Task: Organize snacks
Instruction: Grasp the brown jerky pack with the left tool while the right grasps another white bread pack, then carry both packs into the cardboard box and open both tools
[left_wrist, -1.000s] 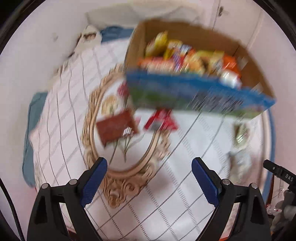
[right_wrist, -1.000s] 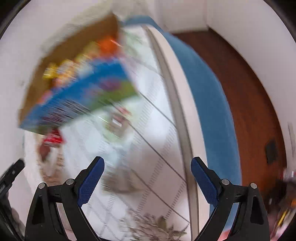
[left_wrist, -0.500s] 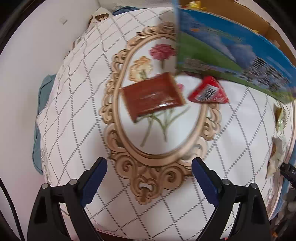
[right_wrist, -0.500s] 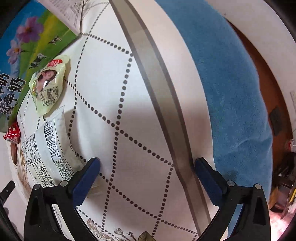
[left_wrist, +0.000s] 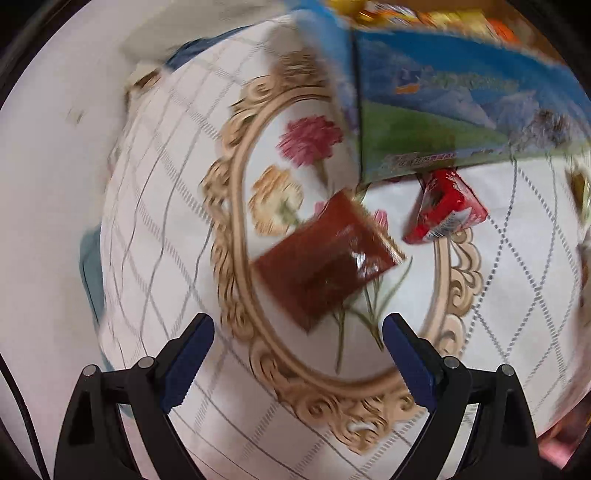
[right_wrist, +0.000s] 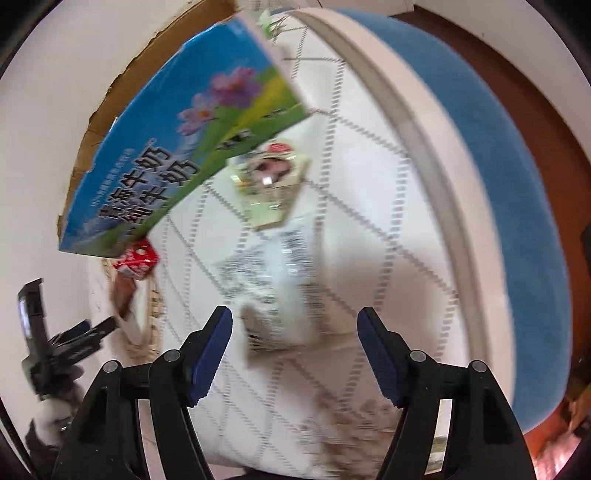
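Big blue carton (left_wrist: 461, 107) already has snacks inside, sitting at the back of the quilted tablecloth (left_wrist: 155, 206). Loose ones lie in front of it: white packet (right_wrist: 280, 284) just ahead of the right gripper (right_wrist: 295, 338), brown packet (left_wrist: 325, 262) ahead of the left gripper (left_wrist: 297, 349), then the pale green pouch (right_wrist: 271, 188) and small red wrapper (left_wrist: 445, 206). Both grippers are spread wide, holding nothing. Everything's motion-blurred, so I'd guess a rushed pinch could skid these slick flat wrappers. The red one is tucked against the carton, awkward to reach.
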